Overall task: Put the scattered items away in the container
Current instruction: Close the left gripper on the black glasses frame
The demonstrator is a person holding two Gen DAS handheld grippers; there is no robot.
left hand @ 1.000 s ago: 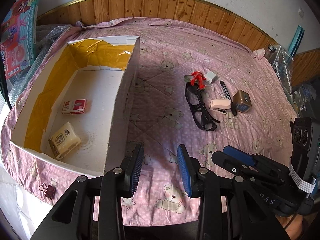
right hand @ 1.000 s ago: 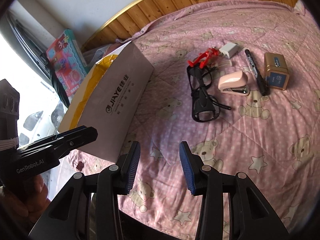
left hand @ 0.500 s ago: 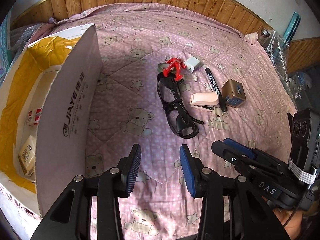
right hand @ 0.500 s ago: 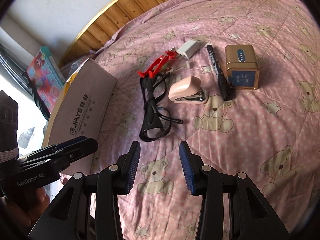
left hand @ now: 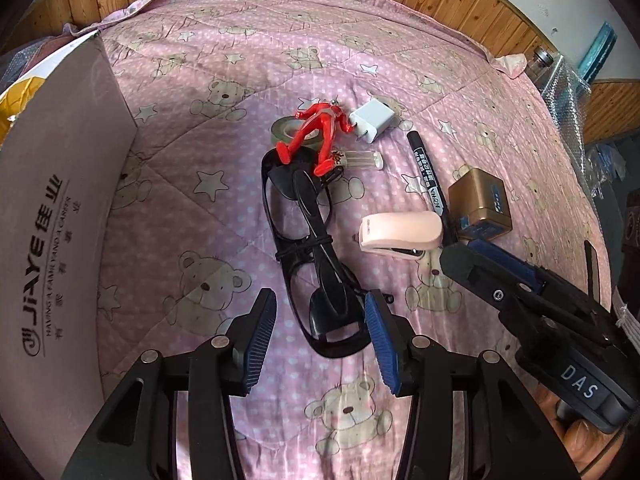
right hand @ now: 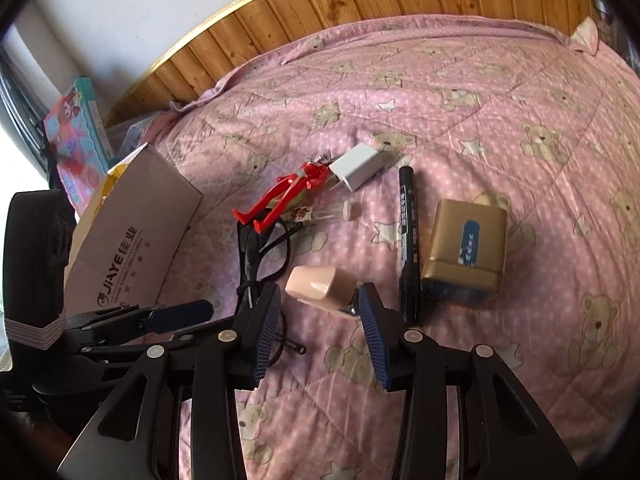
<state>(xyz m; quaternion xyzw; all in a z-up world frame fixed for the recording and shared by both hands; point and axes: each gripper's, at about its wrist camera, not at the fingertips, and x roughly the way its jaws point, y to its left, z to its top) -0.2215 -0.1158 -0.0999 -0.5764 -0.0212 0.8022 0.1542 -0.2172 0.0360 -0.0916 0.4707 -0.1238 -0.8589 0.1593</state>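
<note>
Black glasses point(left hand: 316, 248) lie on the pink quilt, their near lens between the open fingers of my left gripper point(left hand: 320, 336). A pink stapler point(right hand: 320, 286) lies just in front of my open right gripper point(right hand: 318, 328), its near end between the fingertips. Around them lie a red toy figure point(left hand: 316, 132), a tape roll point(left hand: 286, 128), a white charger plug point(left hand: 374, 119), a clear tube point(left hand: 362, 159), a black marker point(right hand: 407, 232) and a gold box point(right hand: 466, 252). The cardboard box point(left hand: 60, 200) stands at the left.
A wooden headboard point(right hand: 360, 4) runs along the far side of the bed. A colourful toy package point(right hand: 76, 136) leans beyond the box. Bubble wrap and a bottle point(left hand: 560, 76) sit off the bed's right corner.
Both grippers moved away from the cardboard box toward the pile. The left now straddles the glasses, the right reaches the stapler. Both stay open.
</note>
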